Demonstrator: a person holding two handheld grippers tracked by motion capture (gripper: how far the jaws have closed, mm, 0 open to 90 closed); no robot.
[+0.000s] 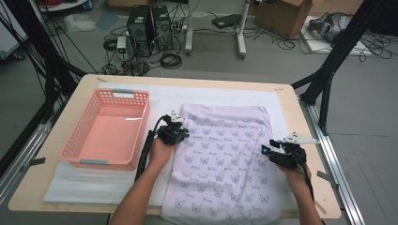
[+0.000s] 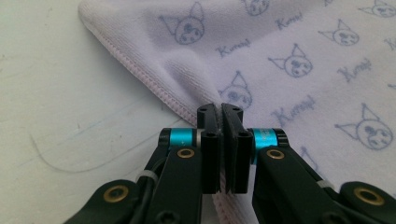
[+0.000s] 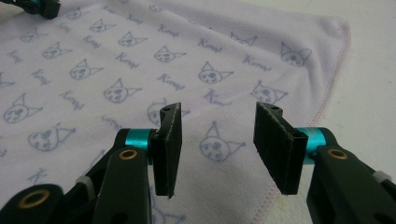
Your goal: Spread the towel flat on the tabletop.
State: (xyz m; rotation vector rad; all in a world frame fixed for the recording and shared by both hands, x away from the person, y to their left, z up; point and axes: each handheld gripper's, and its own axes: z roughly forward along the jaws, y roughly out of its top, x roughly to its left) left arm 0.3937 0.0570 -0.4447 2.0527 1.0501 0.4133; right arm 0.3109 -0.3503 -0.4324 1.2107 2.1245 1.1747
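On the pale wooden desk (image 1: pixel 61 140), a lilac cotton cloth printed with cat faces (image 1: pixel 225 154) is lying flat beside a pink plastic basket (image 1: pixel 141 101), apparently readied for folding. Left tongs (image 2: pixel 220 122) are pinching its stitched hem tightly, likely to lift that edge. Right tongs (image 3: pixel 217 140) are hovering half open over the opposite corner, gripping nothing.

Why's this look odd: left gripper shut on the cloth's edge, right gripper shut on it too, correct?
Not quite. The left gripper is shut on the cloth edge, but the right gripper is open, jaws apart above the cloth, as the right gripper view shows.
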